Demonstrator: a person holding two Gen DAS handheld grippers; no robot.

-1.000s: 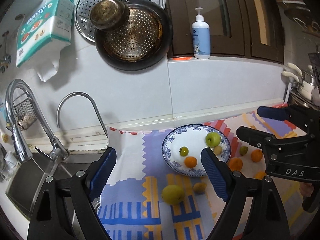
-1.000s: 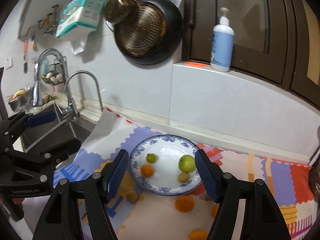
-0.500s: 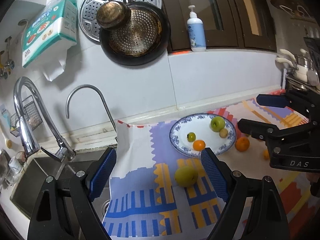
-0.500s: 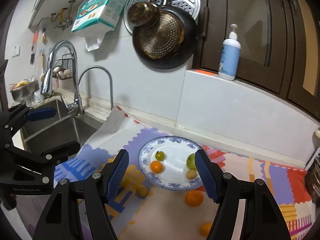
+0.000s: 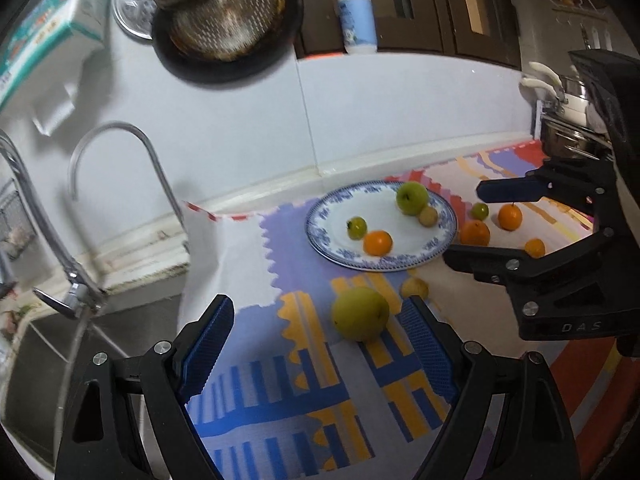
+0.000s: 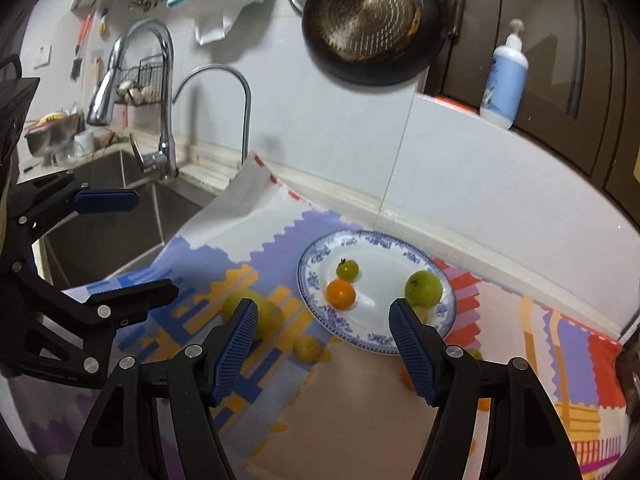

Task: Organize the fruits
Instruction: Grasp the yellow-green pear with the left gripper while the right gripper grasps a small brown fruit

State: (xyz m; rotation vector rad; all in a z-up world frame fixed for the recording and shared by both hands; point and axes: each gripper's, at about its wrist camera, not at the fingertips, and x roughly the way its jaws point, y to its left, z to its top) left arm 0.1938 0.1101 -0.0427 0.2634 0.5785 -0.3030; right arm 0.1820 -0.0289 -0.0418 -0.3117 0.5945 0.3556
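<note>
Both views sit lower than a second ago. Large yellow-green round fruit [image 5: 361,313] now at lower centre of the left wrist view, nearer the open left gripper [image 5: 318,342]. Blue-patterned white plate [image 6: 316,257] now mid-frame, right wrist view.

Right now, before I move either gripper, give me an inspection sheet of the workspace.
Surface: patterned mat covering the counter beside a sink.
Job's things: blue-rimmed plate holding a green apple, small green fruit, orange and small yellowish fruit; large yellow-green fruit and several small fruits loose on the mat.
Clutter: nothing seen on the mat besides fruit.
Grippers: left gripper open, empty; right gripper open, empty.
Cables: nothing seen.
Surroundings: faucet, hanging pan, pump bottle, dark cabinets.
</note>
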